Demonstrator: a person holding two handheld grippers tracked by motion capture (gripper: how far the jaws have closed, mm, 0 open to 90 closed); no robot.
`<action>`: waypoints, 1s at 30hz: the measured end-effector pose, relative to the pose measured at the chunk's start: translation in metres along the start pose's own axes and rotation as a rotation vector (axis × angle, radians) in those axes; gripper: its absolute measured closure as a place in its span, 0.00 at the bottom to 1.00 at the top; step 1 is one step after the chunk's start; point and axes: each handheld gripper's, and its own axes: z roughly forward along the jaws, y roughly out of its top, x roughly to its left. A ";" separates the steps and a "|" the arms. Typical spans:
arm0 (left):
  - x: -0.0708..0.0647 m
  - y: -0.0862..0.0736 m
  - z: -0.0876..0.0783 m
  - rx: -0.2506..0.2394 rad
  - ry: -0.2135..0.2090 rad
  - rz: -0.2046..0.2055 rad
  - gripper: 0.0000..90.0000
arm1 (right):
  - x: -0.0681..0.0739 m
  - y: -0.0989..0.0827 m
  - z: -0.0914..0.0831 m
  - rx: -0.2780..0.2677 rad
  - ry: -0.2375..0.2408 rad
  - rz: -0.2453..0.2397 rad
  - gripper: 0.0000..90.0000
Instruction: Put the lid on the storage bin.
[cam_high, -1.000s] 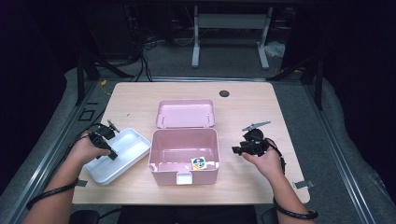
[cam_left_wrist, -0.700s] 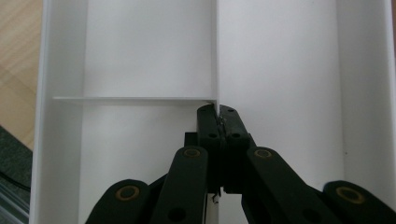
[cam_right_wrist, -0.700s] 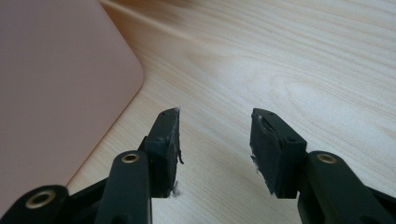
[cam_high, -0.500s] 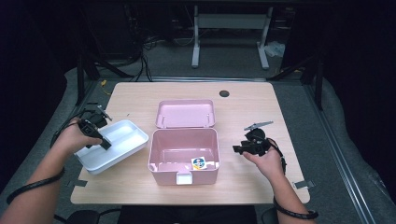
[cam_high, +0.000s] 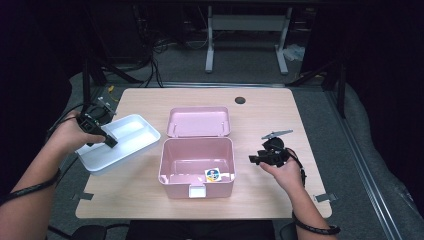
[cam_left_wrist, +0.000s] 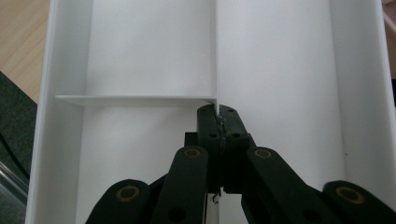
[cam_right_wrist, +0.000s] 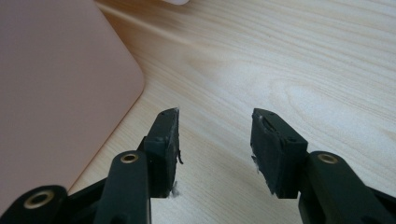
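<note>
A white divided tray (cam_high: 131, 131) sits at the table's left edge, partly past it. My left gripper (cam_high: 109, 142) is shut on the tray's thin centre divider (cam_left_wrist: 217, 56), as the left gripper view shows, with its jaws (cam_left_wrist: 217, 113) pinched together on the white tray (cam_left_wrist: 140, 56). An open pink box (cam_high: 196, 165) stands mid-table with a sticker (cam_high: 213, 174) inside its front wall. Its pink lid (cam_high: 200, 121) lies flat behind it. My right gripper (cam_high: 253, 159) hovers right of the box, open and holding nothing (cam_right_wrist: 215, 135) over bare wood, with the pink box (cam_right_wrist: 51, 88) to its left.
The wooden table (cam_high: 280, 115) has a black round grommet (cam_high: 240, 100) near its back edge. Grey floor mats surround the table. A metal stand (cam_high: 245, 30) and cables lie on the floor behind.
My left gripper has carried the white tray away from the pink box, farther back and to the left. The right gripper has barely moved.
</note>
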 end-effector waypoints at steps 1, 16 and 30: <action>-0.001 0.001 -0.001 -0.001 -0.003 0.005 0.99 | 0.000 0.000 0.000 -0.003 -0.004 -0.001 0.57; -0.036 0.043 -0.012 -0.006 -0.008 0.136 0.99 | 0.000 0.000 0.001 -0.002 0.006 -0.001 0.57; -0.082 0.094 0.007 -0.004 -0.051 0.309 0.99 | -0.003 -0.001 -0.001 -0.009 0.005 0.001 0.57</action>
